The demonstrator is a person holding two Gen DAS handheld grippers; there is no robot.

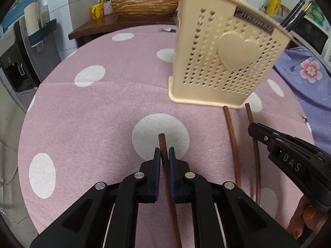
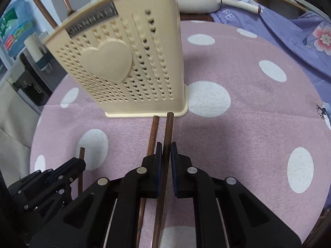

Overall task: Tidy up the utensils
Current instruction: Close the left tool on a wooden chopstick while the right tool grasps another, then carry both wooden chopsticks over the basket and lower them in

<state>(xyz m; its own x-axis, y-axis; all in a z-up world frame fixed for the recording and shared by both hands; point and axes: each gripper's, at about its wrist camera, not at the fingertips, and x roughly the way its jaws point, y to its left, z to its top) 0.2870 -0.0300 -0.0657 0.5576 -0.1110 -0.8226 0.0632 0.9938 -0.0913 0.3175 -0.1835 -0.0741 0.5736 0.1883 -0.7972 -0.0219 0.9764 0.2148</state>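
Three brown chopsticks lie before one cream holder (image 1: 223, 62) on the dotted tablecloth (image 1: 103, 107). Left gripper (image 1: 164, 155) clamps one chopstick (image 1: 163, 150); right gripper (image 2: 165, 150) clamps another (image 2: 168, 128); the third (image 2: 154, 130) lies loose between them. Lower ends run out of frame.

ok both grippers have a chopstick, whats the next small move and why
Probably lift both toward the holder's open top. The left gripper and right gripper are each shut on a chopstick, while a third lies on the cloth.
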